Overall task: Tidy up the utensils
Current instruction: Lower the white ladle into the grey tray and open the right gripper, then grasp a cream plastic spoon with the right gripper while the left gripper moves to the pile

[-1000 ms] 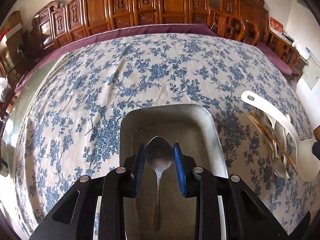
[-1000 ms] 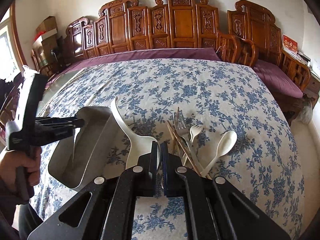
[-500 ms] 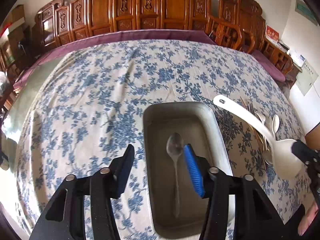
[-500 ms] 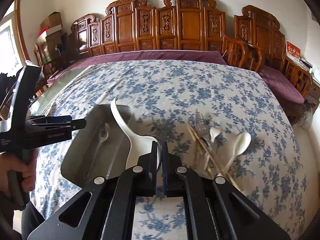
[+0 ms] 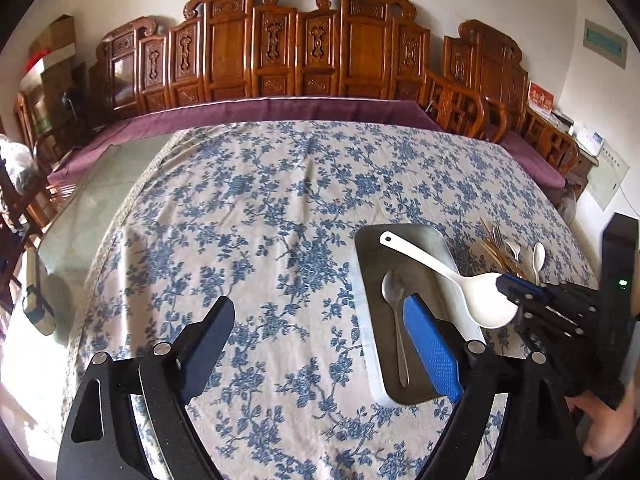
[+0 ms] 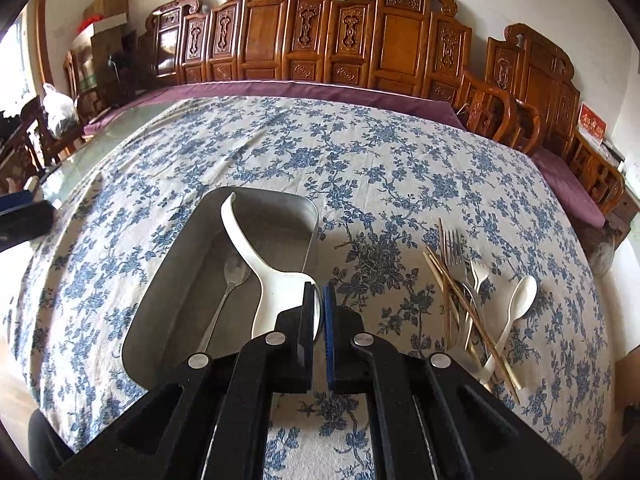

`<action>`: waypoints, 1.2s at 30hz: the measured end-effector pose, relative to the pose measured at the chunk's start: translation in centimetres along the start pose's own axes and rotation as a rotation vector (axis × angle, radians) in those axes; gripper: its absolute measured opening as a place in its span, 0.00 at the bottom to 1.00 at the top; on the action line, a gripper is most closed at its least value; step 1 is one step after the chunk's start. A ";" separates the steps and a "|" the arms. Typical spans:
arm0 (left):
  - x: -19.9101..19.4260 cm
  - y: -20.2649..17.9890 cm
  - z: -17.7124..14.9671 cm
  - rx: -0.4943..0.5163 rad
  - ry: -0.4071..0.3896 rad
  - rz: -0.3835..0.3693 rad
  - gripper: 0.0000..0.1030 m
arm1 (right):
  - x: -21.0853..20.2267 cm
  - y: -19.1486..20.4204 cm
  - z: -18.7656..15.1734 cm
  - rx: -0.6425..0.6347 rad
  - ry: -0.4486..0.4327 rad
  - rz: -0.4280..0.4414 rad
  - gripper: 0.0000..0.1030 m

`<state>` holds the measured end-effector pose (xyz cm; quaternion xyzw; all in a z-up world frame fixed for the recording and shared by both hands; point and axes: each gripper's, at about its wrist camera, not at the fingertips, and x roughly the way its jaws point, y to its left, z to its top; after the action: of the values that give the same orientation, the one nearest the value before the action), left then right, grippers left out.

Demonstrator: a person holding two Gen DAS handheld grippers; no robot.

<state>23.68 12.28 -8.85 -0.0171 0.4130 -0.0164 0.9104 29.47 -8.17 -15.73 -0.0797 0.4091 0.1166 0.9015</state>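
Utensils go in the metal tray: the steel spoon lies there, freed as the left gripper, its jaws just spreading, stands empty, while the right gripper clamps the white rice paddle above it for dropping in.

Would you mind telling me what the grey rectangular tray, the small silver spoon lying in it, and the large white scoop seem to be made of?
The grey rectangular tray looks like brushed metal, probably steel: dull sheen, thin rolled rim. The small silver spoon also looks metal, with a brighter, reflective bowl. The large white scoop, held by the right gripper, is smooth, opaque and slightly glossy: likely plastic or melamine, though ceramic cannot be ruled out.
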 end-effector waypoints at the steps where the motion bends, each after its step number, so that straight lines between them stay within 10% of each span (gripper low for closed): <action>1: -0.3 0.3 0.0 -0.003 -0.004 0.001 0.81 | 0.3 0.2 0.1 -0.007 0.003 -0.006 0.05; 8: -1.3 1.7 -0.2 -0.016 -0.014 0.006 0.82 | 2.5 2.4 0.7 -0.061 0.036 -0.036 0.05; 24: -1.4 1.3 -0.4 -0.001 -0.018 0.008 0.82 | -0.1 4.3 -1.0 -0.051 0.020 0.335 0.19; 36: -0.7 -3.3 -0.4 0.010 -0.015 -0.061 0.82 | -4.8 -4.5 -1.6 -0.091 -0.091 0.231 0.20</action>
<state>22.90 8.98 -8.47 -0.0254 0.4052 -0.0459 0.9127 26.52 -13.54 -12.91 -0.0673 0.3684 0.2417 0.8952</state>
